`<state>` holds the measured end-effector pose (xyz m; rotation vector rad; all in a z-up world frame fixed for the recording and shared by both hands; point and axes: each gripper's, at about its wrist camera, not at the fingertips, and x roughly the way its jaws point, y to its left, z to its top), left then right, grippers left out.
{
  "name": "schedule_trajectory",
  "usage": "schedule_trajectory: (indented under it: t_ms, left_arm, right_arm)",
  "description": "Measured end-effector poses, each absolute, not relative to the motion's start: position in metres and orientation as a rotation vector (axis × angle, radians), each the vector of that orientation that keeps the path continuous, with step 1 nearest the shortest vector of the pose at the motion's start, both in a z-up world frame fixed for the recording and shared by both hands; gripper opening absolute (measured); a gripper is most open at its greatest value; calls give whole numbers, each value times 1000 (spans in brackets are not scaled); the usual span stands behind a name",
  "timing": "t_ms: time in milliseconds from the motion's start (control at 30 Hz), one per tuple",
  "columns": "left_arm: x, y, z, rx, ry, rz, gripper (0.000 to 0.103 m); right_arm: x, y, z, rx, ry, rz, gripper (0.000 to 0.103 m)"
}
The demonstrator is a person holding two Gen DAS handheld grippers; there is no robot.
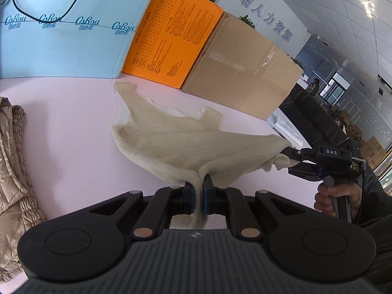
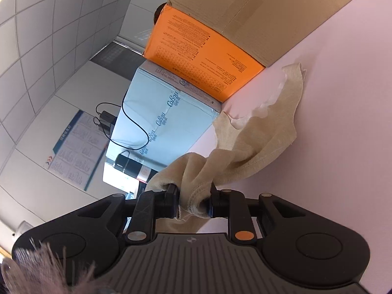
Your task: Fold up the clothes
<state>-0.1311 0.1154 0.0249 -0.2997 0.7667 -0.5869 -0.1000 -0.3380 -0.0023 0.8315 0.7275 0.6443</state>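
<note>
The right gripper (image 1: 297, 158) housing is marked "DAS"; the light-blue box (image 1: 66, 39) bears a repeated "Cobou"-like logo; the orange box's (image 1: 171, 36) print is too small to read.

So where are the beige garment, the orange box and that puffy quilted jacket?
beige garment (image 1: 196, 147), left wrist view, its lifted middle.
orange box (image 1: 171, 36), left wrist view, its printed side.
quilted jacket (image 1: 12, 171), left wrist view, its stitched panel.

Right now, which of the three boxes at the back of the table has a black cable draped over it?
The light blue box, at the end of the row beside the orange box. A black cable loops across its face; the orange box and the brown cardboard box have none.
</note>
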Motion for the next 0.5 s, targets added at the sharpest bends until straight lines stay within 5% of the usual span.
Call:
schedule_trajectory:
  t_ms: [233, 333, 400, 500]
  left_arm:
    - [-162, 113, -10, -162, 977, -601, 6]
    - [-163, 114, -25, -111, 1072, -574, 8]
    - [-162, 114, -26, -93, 1092, -579, 10]
    - [-160, 116, -20, -45, 1104, -592, 27]
  right_arm:
    - [-133, -344, -16, 495, 1021, 601, 27]
    - [-142, -345, -21, 382, 1102, 564, 51]
    - [-143, -349, -21, 351, 1125, 549, 53]
    - [-140, -360, -10, 339, 1092, 525, 72]
